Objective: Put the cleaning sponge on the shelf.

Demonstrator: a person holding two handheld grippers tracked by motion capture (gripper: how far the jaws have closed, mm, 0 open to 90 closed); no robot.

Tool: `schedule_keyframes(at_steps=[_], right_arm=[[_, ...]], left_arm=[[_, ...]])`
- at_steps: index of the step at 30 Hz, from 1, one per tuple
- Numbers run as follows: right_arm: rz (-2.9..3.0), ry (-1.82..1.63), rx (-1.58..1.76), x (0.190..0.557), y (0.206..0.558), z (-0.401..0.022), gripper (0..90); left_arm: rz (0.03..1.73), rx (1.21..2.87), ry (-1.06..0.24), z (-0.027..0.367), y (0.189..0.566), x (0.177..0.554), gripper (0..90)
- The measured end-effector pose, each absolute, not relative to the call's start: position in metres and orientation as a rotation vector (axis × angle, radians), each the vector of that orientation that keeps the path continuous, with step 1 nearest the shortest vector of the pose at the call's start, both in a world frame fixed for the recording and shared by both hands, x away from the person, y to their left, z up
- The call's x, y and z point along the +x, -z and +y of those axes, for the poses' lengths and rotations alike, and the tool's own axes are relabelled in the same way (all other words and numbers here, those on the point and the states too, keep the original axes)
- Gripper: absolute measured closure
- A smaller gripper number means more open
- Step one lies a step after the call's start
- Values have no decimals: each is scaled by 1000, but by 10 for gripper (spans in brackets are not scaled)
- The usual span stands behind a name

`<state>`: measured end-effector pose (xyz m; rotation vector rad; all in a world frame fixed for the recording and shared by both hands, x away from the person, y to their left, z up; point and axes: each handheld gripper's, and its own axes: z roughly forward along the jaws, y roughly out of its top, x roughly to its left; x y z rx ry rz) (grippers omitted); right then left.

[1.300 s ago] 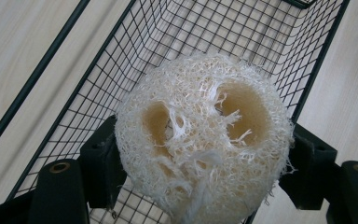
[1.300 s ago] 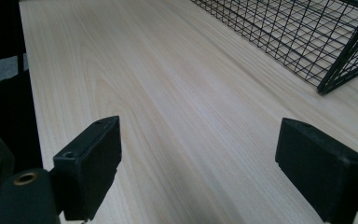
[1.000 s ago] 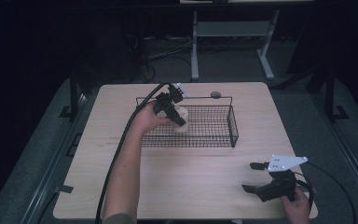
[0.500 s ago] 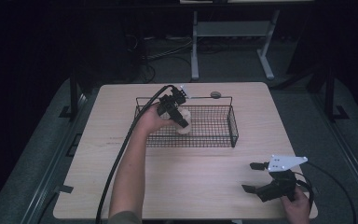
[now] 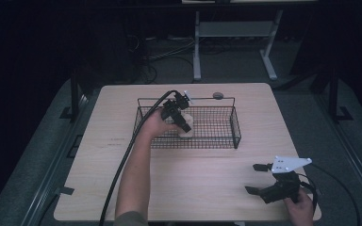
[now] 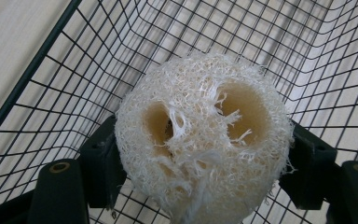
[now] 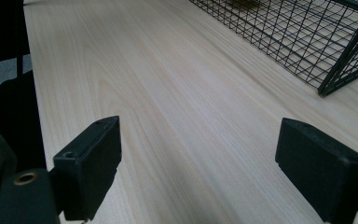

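The left gripper [image 5: 183, 123], clamping a loofah [image 6: 200, 140] between its fingers, has sunk deeper into the basket [image 5: 235, 134]; the right gripper [image 5: 259, 179] rests spread on the wooden table [image 5: 207, 183], dark room around.

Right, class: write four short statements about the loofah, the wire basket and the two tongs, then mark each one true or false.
1. The left tongs grip the loofah. True.
2. The loofah is held over the bare table, outside the wire basket. False: it is inside the basket.
3. The right tongs are open above the table. True.
4. The right tongs hold a sponge. False: nothing lies between their jaws.
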<state>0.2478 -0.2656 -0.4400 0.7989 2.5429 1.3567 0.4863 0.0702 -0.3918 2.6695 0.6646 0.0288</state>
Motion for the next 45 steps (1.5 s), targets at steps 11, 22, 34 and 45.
schedule_keyframes(at_steps=[11,22,34,45], right_arm=[[2541,-1360,797,248,440,-266,138],[2542,-1358,795,248,440,-266,138],[2539,-1359,793,248,440,-265,138],[2541,-1362,790,248,439,-265,138]], left_arm=[[666,2686,-25,69,396,487,265],[672,2700,-17,67,400,489,263],[666,2718,-14,66,401,489,258],[668,2705,-6,66,399,487,230]])
